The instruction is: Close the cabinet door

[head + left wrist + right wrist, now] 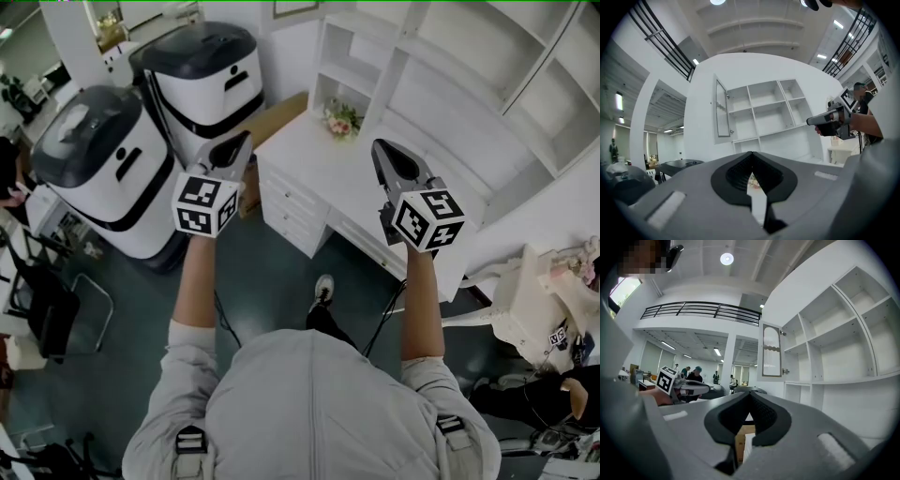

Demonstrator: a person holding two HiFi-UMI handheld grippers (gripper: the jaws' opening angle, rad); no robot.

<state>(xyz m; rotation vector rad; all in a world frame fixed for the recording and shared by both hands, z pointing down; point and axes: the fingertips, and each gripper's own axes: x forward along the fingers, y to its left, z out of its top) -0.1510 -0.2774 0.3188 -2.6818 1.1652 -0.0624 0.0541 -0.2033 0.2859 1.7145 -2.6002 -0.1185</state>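
From the head view, both my arms reach level toward the shelf unit (441, 70). My left gripper (246, 138) and right gripper (379, 146) are held well apart and both stop short of it, above the white desk (314, 164) at its foot. I cannot pick out the cabinet door here.

In the left gripper view my jaws are together with nothing between them. The cabinet door (723, 108) stands swung out at the shelf unit's left end, in the upper row. Its hinged edge is against the unit, and the door is well apart from my tips.

The right gripper view shows those jaws meeting as well, also empty. The same door, with its arched panel, hangs open at the shelf unit's left end — high up and not yet touched.

The risks, as I judge them:
- With both jaws closed I can only push, and a narrow tip on a smooth door face could skid off.
- Pushing near the hinge would barely swing the door.
- Pushing hard at the free edge might slam it — or run my gripper into the shelf unit's frame.
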